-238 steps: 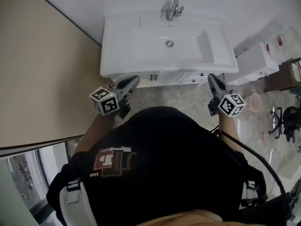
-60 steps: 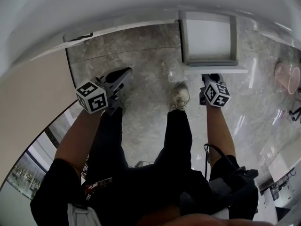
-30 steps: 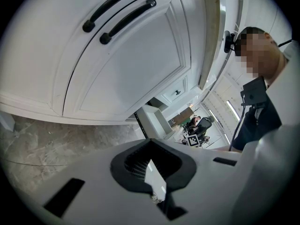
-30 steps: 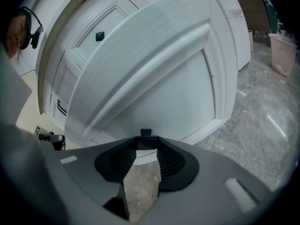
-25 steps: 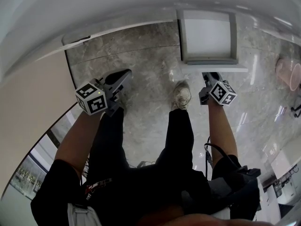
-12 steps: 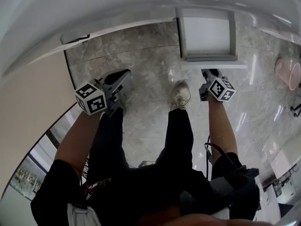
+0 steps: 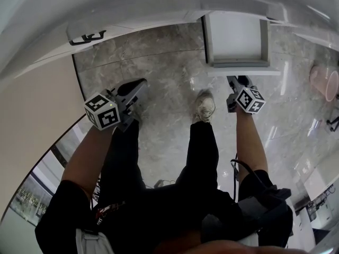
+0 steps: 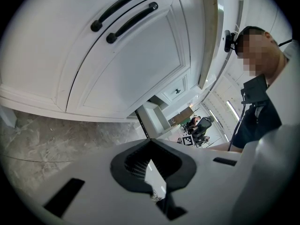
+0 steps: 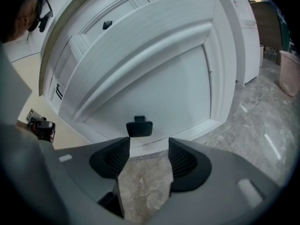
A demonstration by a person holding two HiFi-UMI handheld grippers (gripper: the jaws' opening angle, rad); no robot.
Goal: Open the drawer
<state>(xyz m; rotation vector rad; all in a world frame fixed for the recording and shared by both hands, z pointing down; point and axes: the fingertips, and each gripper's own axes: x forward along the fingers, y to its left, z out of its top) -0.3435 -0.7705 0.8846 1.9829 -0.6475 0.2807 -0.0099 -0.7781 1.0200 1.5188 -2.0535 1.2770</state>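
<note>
In the head view the white drawer [image 7: 237,64] stands pulled out of the cabinet, with a pale bare inside. My right gripper [image 7: 237,81] sits just in front of its front panel. In the right gripper view the small black knob [image 9: 139,127] lies just beyond the tips of my right gripper [image 9: 147,143]. Its jaws are opening, and only floor shows between the pads. My left gripper [image 7: 142,83] hovers over the floor at the left, away from the drawer. In its own view the left gripper [image 8: 150,142] is shut on nothing.
Two white cabinet doors with black bar handles [image 8: 132,21] rise ahead of the left gripper. The person's shoe [image 7: 204,107] rests on the marble floor between the grippers. A pink bin [image 7: 324,83] stands at the right. A beige wall [image 7: 37,120] runs along the left.
Since the earliest frame the person has crouched down and the drawer has come out of the cabinet. Over the last second both grippers keep their places; the right one rolls slightly.
</note>
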